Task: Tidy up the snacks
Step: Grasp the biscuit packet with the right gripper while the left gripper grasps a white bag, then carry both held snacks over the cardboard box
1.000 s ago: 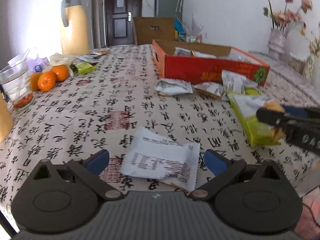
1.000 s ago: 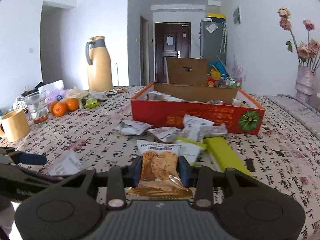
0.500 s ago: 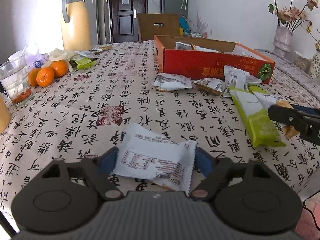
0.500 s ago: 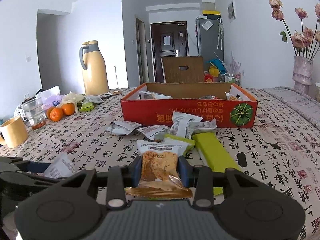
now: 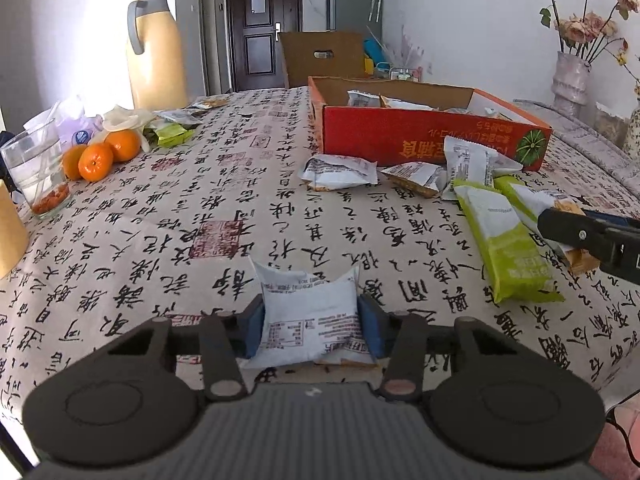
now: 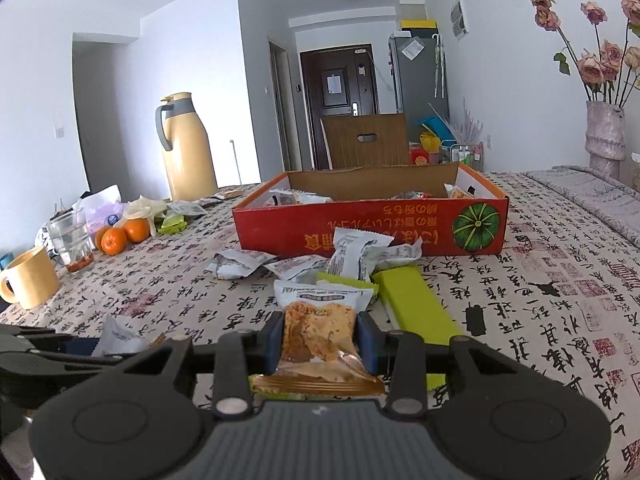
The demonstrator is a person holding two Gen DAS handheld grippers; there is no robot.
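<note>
Left gripper (image 5: pixel 311 322) has just been closing; its blue pads now press both sides of a white snack packet (image 5: pixel 310 312), which bows up between them and still lies on the tablecloth (image 5: pixel 168 216) at the near edge. Right gripper (image 6: pixel 320 340) pinches a clear packet of orange crackers (image 6: pixel 318 336) across its middle, low over the cloth.

The red box (image 6: pixel 368 226) sits well ahead, already holding some packets; loose ones lie in a heap (image 6: pixel 320 260) just in front of its near wall, with a green bar (image 6: pixel 416 304) beside them.

Risks, as a judgement:
- White packet is puffy and slick; a squeeze on air alone could let it slide out on lifting, or pop.
- Crackers look brittle, so hard pressure could crumble them.
- Both grippers are near each other; heading to the box together could knock them.
- A low carry could clip the box wall or drag the heap.
- Glass (image 5: pixel 34 172) and oranges (image 5: pixel 102 154) are well to the left, unlikely trouble.
</note>
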